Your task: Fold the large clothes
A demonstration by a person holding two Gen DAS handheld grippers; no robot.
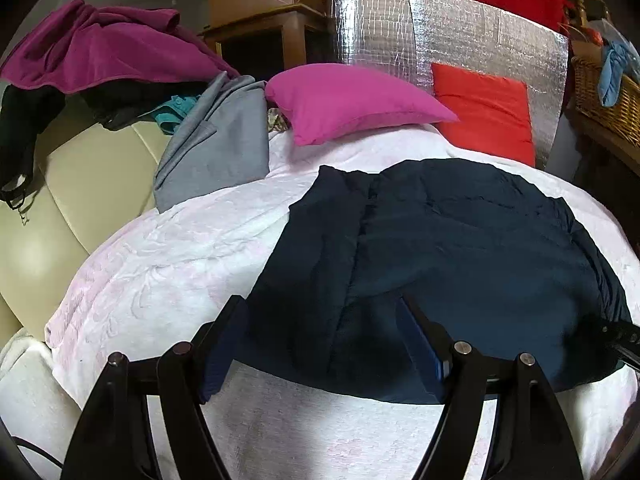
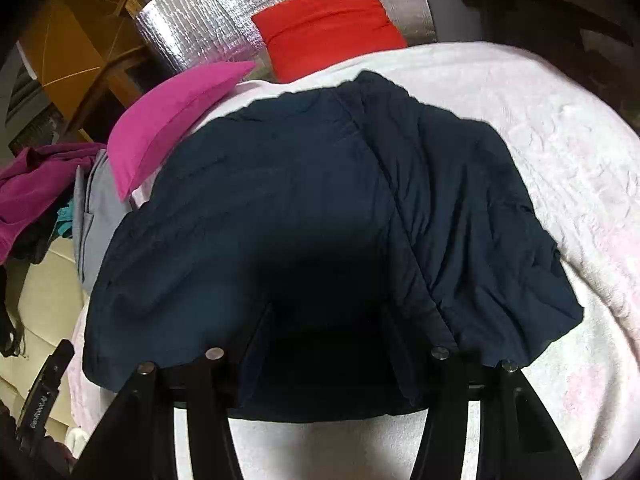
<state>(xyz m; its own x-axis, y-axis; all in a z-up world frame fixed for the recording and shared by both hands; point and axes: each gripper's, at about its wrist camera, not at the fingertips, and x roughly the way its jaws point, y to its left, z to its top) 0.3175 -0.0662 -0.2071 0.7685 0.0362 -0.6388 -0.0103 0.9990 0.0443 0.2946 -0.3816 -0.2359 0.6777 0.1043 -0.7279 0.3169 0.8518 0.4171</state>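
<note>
A dark navy padded garment [image 1: 440, 248] lies spread flat on the pale pink bed blanket [image 1: 168, 264]; its sides look folded inward. It fills the middle of the right wrist view [image 2: 304, 216]. My left gripper [image 1: 324, 308] is open, its blue-padded fingers hovering over the garment's near left edge, holding nothing. My right gripper [image 2: 328, 312] is open over the garment's near hem, its fingers dark against the cloth. The right gripper's side shows at the right edge of the left wrist view [image 1: 620, 340].
A magenta pillow [image 1: 352, 100] and a red pillow [image 1: 488, 112] lean on a silver foil board [image 1: 400, 28] at the head of the bed. A pile of grey, purple, black clothes [image 1: 120, 80] lies on a cream sofa [image 1: 80, 184] at left. A wicker basket [image 1: 604, 96] stands right.
</note>
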